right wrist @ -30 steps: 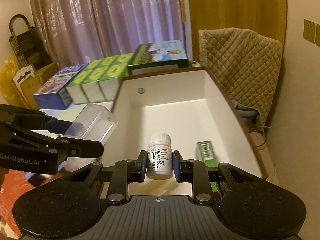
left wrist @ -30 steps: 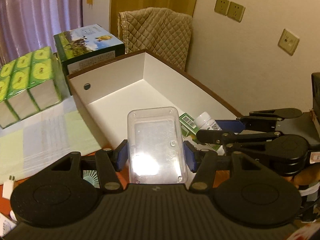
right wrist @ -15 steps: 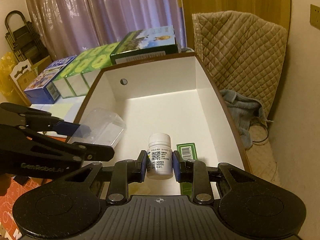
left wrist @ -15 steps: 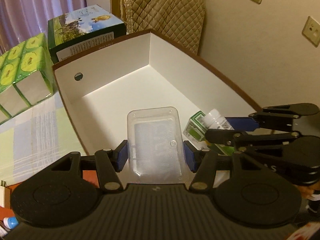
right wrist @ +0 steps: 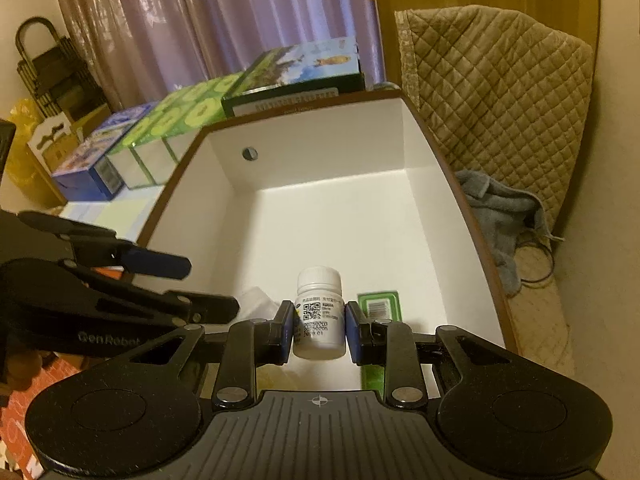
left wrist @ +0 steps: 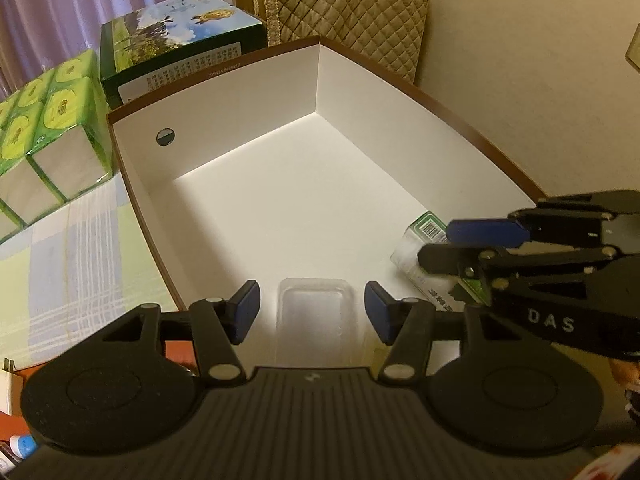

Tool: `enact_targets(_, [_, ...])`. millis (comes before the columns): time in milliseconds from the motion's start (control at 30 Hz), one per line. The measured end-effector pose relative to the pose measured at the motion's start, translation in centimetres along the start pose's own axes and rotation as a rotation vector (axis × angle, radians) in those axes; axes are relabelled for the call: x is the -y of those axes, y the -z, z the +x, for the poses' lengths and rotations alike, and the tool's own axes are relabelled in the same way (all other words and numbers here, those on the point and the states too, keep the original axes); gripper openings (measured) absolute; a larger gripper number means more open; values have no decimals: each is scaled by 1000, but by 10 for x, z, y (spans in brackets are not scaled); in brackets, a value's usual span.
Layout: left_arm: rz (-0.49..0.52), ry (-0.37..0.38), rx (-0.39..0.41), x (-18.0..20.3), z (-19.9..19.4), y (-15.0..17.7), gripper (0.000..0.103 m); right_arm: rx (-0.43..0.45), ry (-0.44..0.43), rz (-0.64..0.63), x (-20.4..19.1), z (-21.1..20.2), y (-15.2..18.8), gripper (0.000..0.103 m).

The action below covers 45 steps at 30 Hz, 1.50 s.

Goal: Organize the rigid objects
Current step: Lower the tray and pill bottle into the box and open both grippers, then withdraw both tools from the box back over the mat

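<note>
Left hand-held gripper (left wrist: 311, 312) angled down, pads parted clear of clear plastic case (left wrist: 316, 312), right hand-held gripper (right wrist: 318, 326) clamping white pill bottle (right wrist: 319, 312) over white box (right wrist: 224, 188), green carton (right wrist: 378, 308) just beside

A home room; curtains (right wrist: 240, 20), quilted chair cover (right wrist: 500, 92), tissue packs (left wrist: 44, 132).

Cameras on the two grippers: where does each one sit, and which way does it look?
Left wrist: sits on the left gripper, looking down along its open fingers into the white box; a clear case lies between them, and the right gripper pokes in from the right.
Right wrist: sits on the right gripper, looking down into that box; it clamps a white bottle, and the left gripper enters from the left.
Both show the box, a green packet and the other gripper.
</note>
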<state>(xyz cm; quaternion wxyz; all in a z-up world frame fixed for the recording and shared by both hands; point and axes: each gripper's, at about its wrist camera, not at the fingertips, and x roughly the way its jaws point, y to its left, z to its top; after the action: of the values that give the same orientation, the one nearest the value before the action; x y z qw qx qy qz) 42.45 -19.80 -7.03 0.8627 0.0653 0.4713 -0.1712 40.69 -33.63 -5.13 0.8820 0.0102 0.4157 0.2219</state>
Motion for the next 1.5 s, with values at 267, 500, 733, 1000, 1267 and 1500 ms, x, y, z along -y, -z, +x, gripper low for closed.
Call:
enact_targets(267, [16,18,6,2,-8,5,54,5,22,9,0,-7,2,38])
enact_targets(500, [7,56,19,1,-24,10,54,6,28,50,0,-22,9,42])
enact_targets(733, [6,76,61,2,-49,15,54,44,50,86,-7,-44,13,47])
enact_targets(1000, [-20,90,100,-5,-82,30,54,98,41,143,-23,-69,17,50])
enact_targets(1267, [-67,82,138,-24,-116,56,54,117,16,161,-48,-87,29,50])
enact_targets(1500, [-120,50,145,-48,-142,87,54,119,-11,134,-84,-96,41,50])
